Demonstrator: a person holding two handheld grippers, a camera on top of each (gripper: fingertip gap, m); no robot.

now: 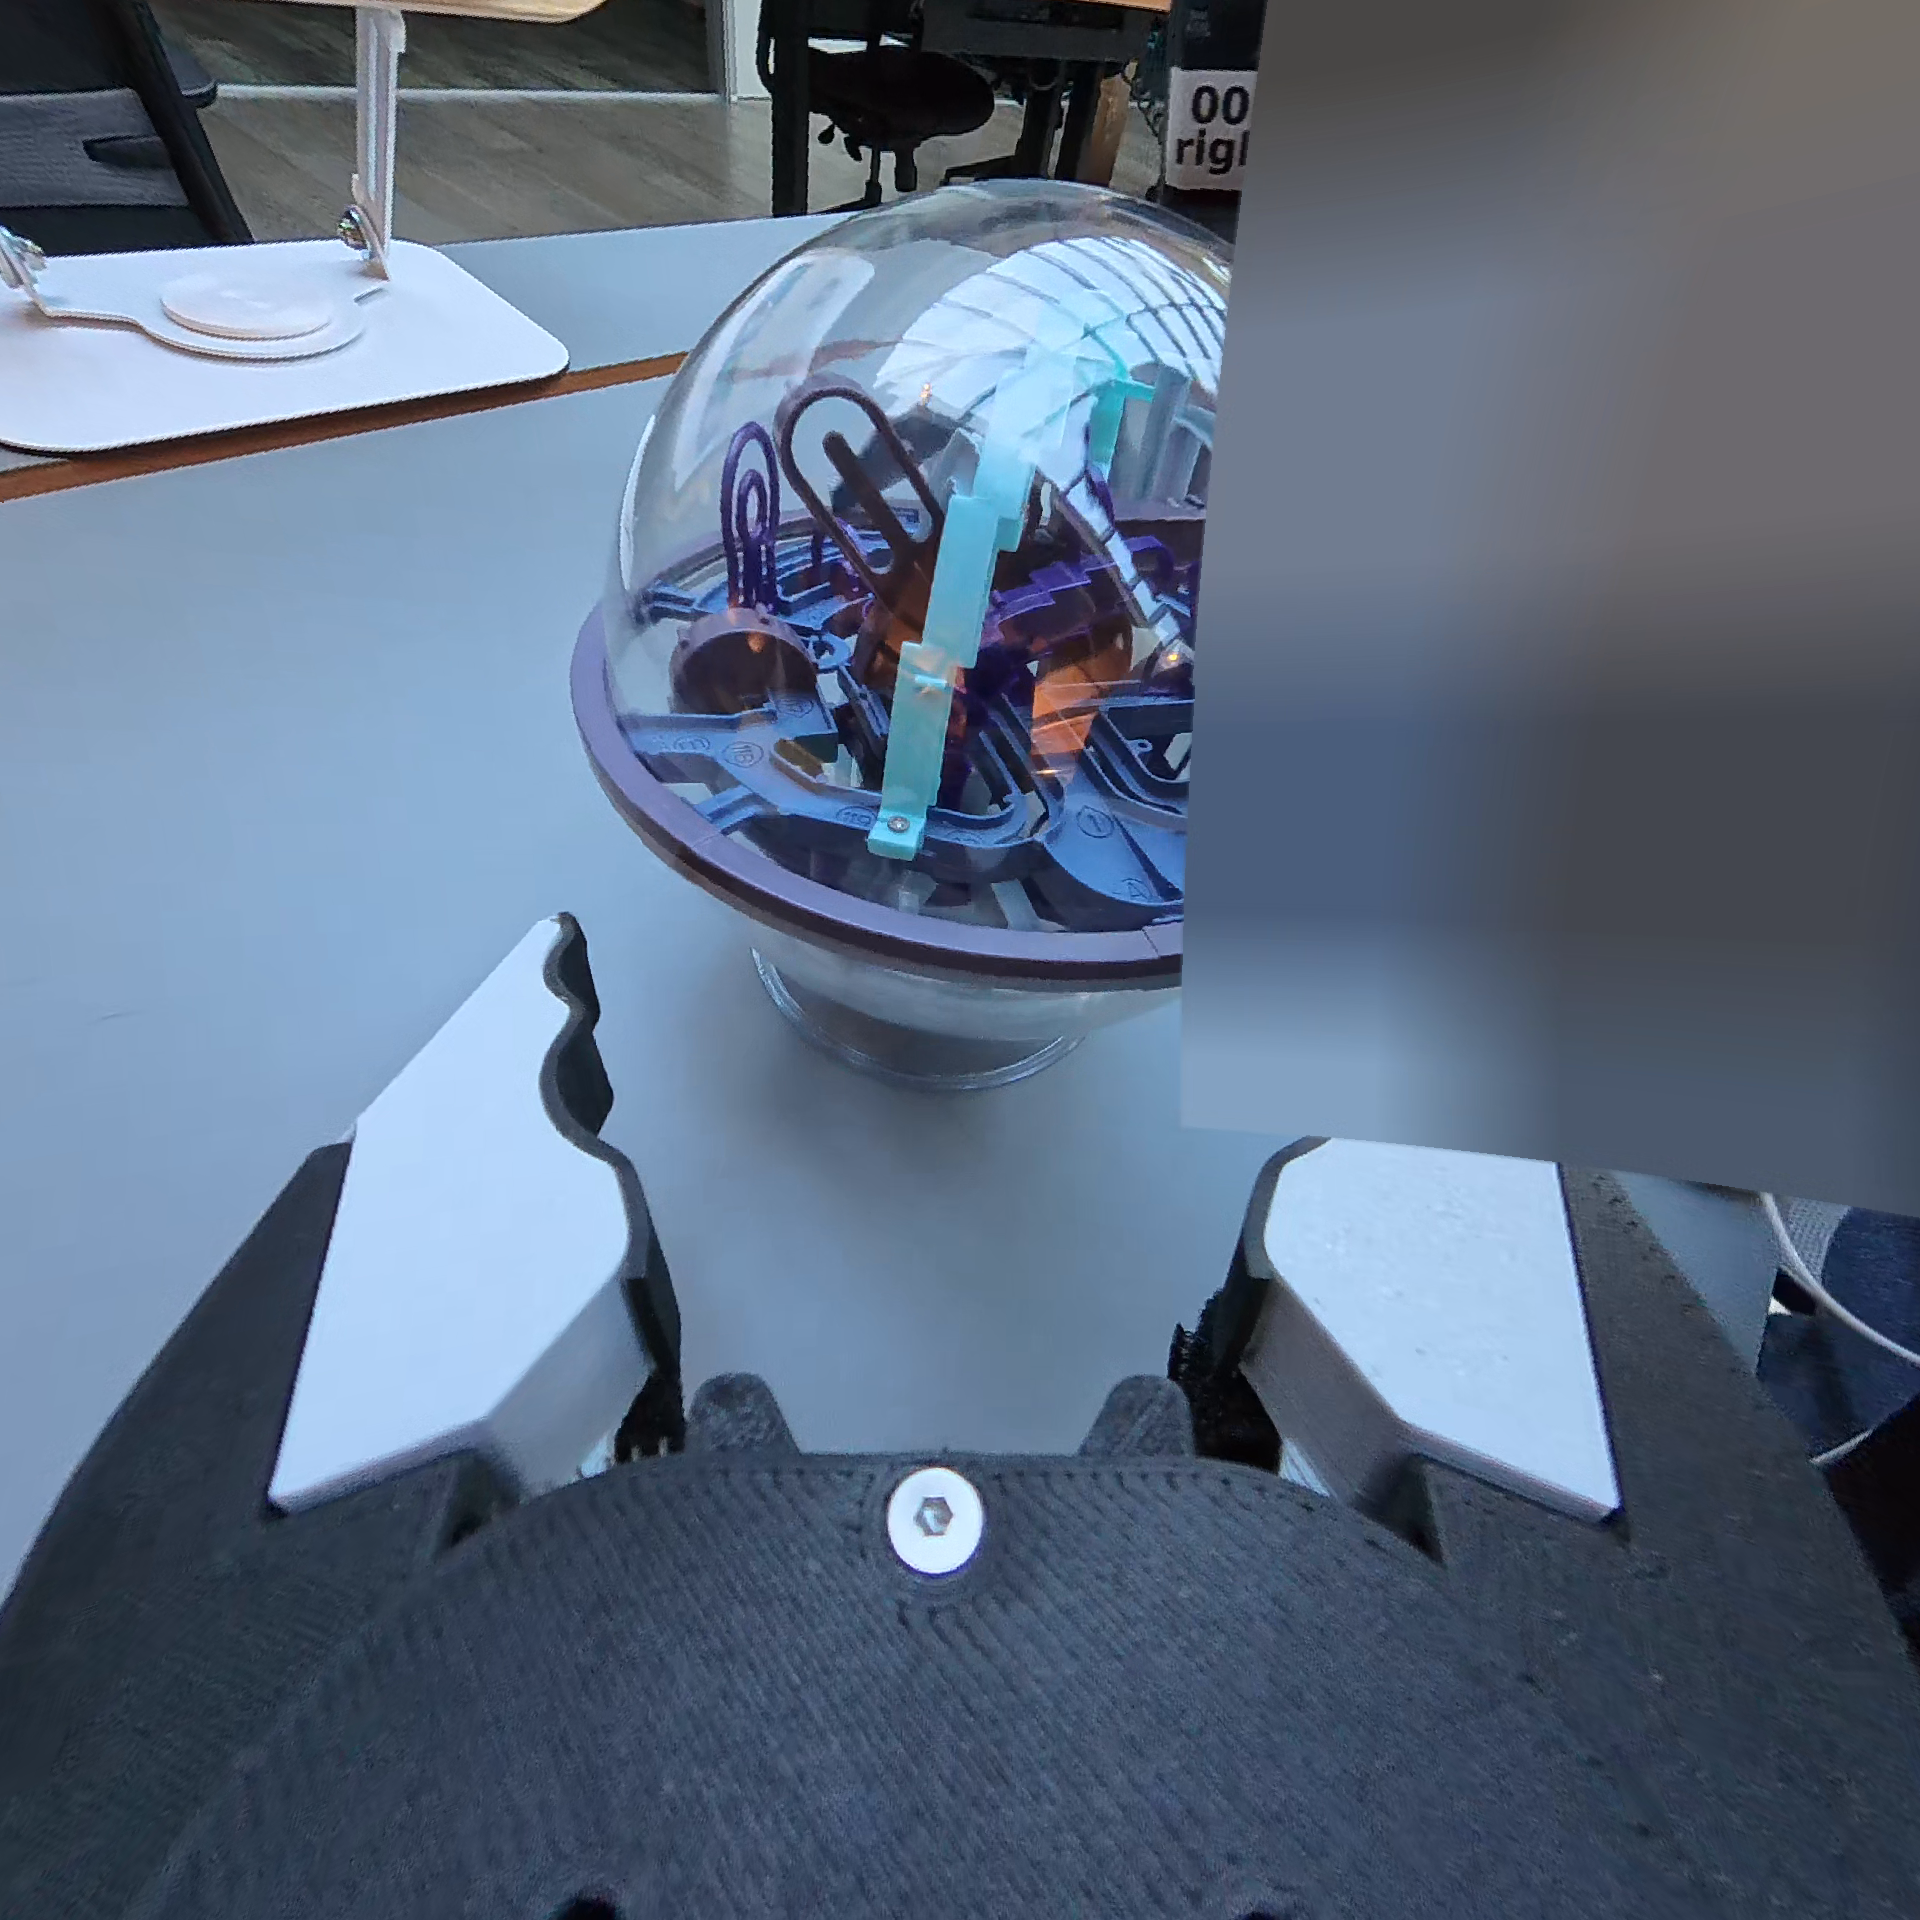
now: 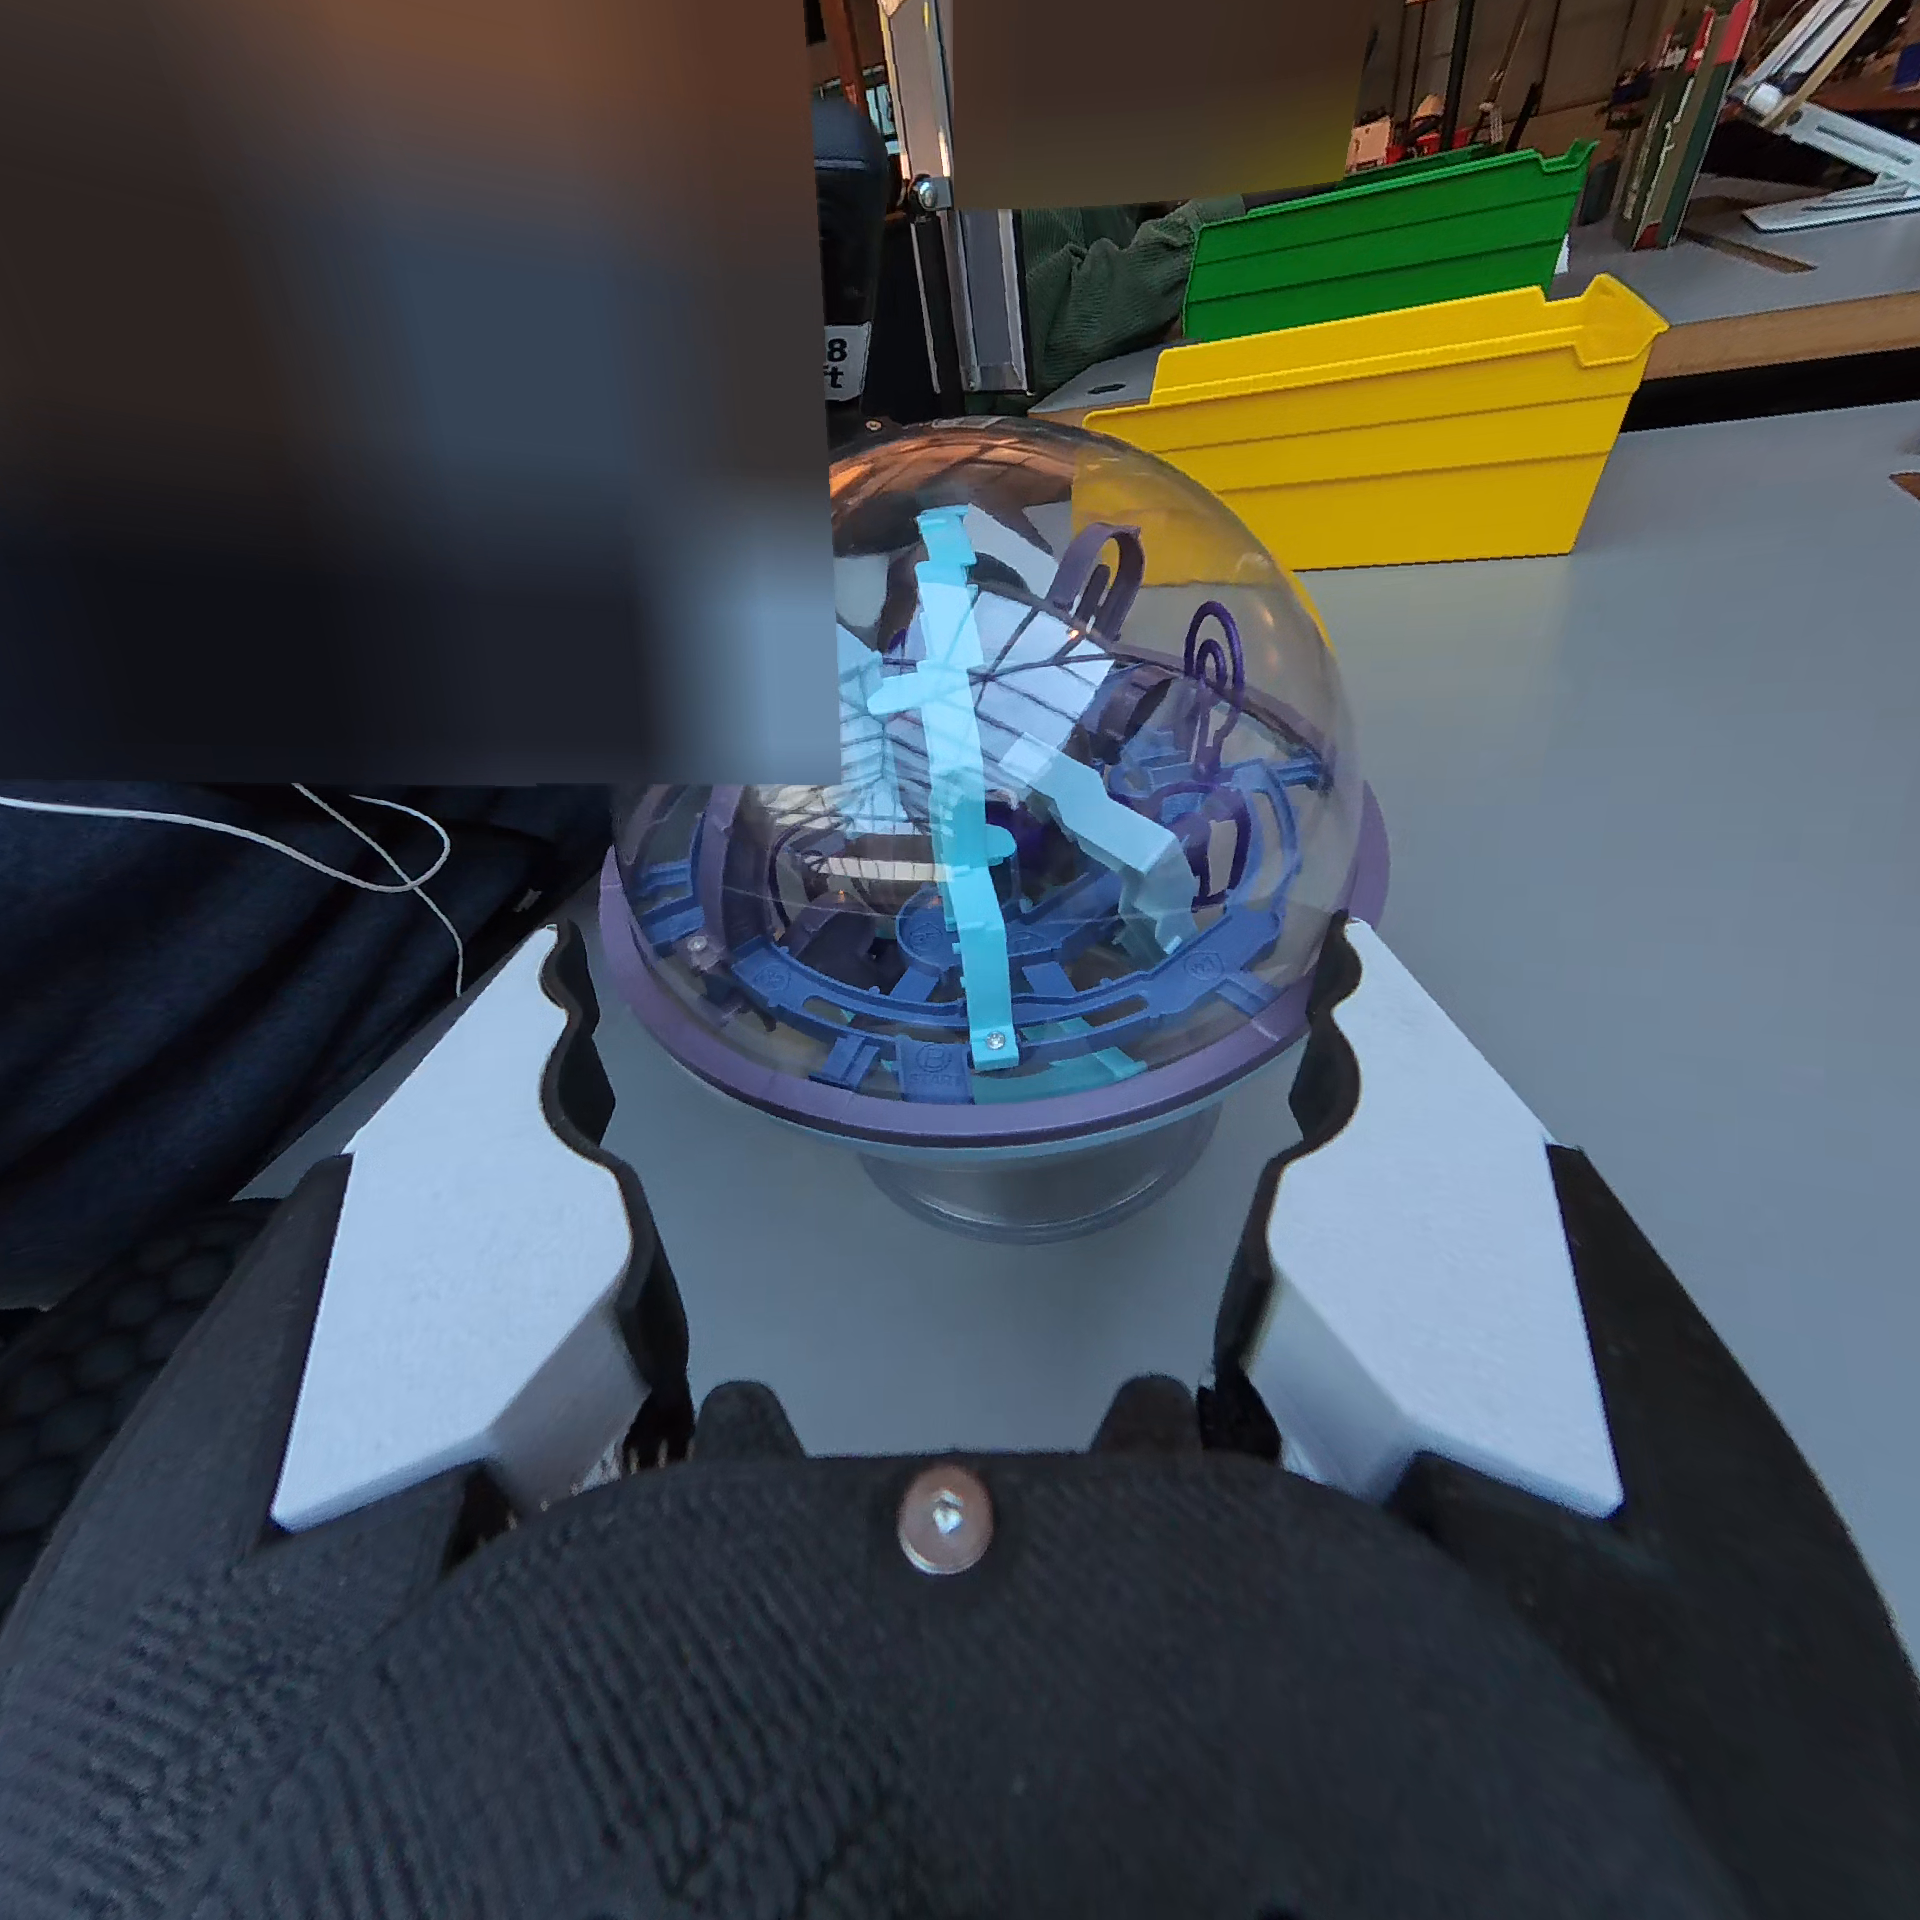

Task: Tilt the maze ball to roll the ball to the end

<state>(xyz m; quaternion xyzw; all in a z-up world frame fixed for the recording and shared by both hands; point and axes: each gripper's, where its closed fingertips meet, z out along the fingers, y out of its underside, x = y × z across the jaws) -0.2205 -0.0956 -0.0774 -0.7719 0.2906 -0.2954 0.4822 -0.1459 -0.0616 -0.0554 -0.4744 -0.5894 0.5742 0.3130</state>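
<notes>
Maze ball [image 1: 914, 665] sits on its clear ring stand [image 1: 925, 1039] on the grey table [image 1: 312, 831] in the left wrist view, ahead and a little to the right of the left gripper [image 1: 914, 1039]. That gripper's fingers are spread wide and hold nothing; the near finger [image 1: 488, 1174] stops short of the purple equator band, with bare table between. A white flat base [image 1: 260, 343] lies well apart at the back left.

From the right wrist view, the right gripper [image 2: 951, 997] is likewise open and empty, but closer in — its two fingertips flank the sphere [image 2: 987, 831] just beside the purple band, and I cannot tell whether either touches it. A yellow bin [image 2: 1382, 457] and a green bin [image 2: 1382, 239] stand behind.

I judge this the approach step: the sphere rests on its stand, not yet gripped or tilted. The small steel ball I cannot pick out. Next, both grippers would need to close on opposite sides of the band — evenly, since the smooth dome could slip — then lift clear before any tilting.
</notes>
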